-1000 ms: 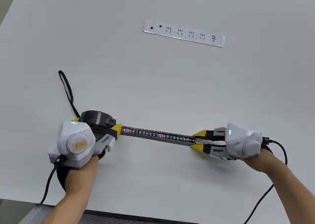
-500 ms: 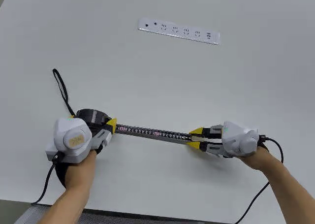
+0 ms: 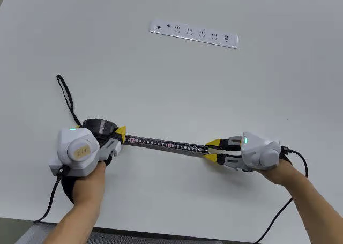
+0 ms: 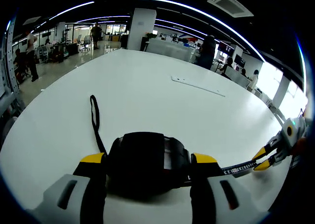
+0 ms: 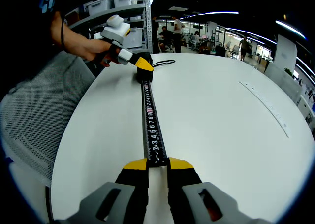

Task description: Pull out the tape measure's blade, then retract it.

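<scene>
From the head view, the white worktop [image 3: 161, 83] is plain and matte. My left tool [image 3: 110, 139] is clamped on the black tape measure case [image 3: 99, 127], one jaw to each side of it. The blade [image 3: 166, 145] runs out of the case in a straight line just above the surface. At its far end my right tool [image 3: 210, 150] has its yellow tips pinched together on it. A black wrist strap [image 3: 67, 96] trails from the case across the worktop, away from me. A white power strip [image 3: 193, 34] lies well apart from the case, toward the far side. A black cable [image 3: 297, 158] loops off behind my right hand.

In the left gripper view, the case sits between my two jaws and touches both. The strap [image 4: 94, 118] curls out ahead of it. The blade [image 4: 236, 169] leaves the case toward the right tool [image 4: 263, 159]. Beyond the worktop's round edge is an open office under long ceiling light strips [image 4: 197, 10], with several people standing among desks.

In the right gripper view, my jaws are nearly closed on the blade's tip, and the printed numbers run away toward the case [image 5: 144, 76], held by the left tool [image 5: 142, 64]. Behind the case stand metal shelves with bins [image 5: 106, 7]. A grey mesh surface [image 5: 29, 111] lies beside the worktop's edge.
</scene>
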Available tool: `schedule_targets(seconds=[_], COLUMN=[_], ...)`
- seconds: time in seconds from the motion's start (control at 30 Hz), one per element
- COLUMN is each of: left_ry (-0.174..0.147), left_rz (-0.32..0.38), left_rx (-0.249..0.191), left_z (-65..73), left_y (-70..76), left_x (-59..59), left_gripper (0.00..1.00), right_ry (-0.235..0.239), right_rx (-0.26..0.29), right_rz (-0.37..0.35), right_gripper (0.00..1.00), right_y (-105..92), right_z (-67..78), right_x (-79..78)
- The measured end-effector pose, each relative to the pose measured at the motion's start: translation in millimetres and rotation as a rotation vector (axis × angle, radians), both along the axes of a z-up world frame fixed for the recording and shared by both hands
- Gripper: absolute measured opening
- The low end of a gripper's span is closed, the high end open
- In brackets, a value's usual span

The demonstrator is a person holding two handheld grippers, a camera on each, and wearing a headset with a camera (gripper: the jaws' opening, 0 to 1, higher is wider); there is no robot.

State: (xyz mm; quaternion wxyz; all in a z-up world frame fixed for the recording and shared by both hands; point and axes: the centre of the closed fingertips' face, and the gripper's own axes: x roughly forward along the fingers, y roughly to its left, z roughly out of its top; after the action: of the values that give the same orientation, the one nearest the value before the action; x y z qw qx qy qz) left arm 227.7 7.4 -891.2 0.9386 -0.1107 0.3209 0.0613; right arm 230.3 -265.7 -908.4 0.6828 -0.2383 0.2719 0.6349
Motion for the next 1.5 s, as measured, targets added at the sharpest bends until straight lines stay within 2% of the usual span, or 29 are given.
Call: schedule_targets(seconds=[0.23,0.43,0.6,1.5], left_ry=[0.011,0.024,0.038,0.035], left_rz=[-0.001,-0.010,-0.014,-0.019], left_rx=[0.007,0.033,0.042,0.040], left_z=[0.4,-0.8,-2.4,-3.1], left_y=[-0.4,-0.6,-0.5,-0.6], left_x=[-0.2,-0.7,-0.8,-1.0], left_gripper=[0.66,0.66,0.66,0.65], right_ry=[0.001,-0.001,0.000,-0.004], right_rx=[0.001,0.005,0.019,0.030], right_rz=[-0.004,-0.004,0.002,0.014], right_gripper=[0.12,0.12,0.12,0.12], right_y=[-0.3,-0.5,6.5,16.1], right_z=[-0.3,0.7,3.6,6.6], right_x=[0.3,1.4,-0.1,2.2])
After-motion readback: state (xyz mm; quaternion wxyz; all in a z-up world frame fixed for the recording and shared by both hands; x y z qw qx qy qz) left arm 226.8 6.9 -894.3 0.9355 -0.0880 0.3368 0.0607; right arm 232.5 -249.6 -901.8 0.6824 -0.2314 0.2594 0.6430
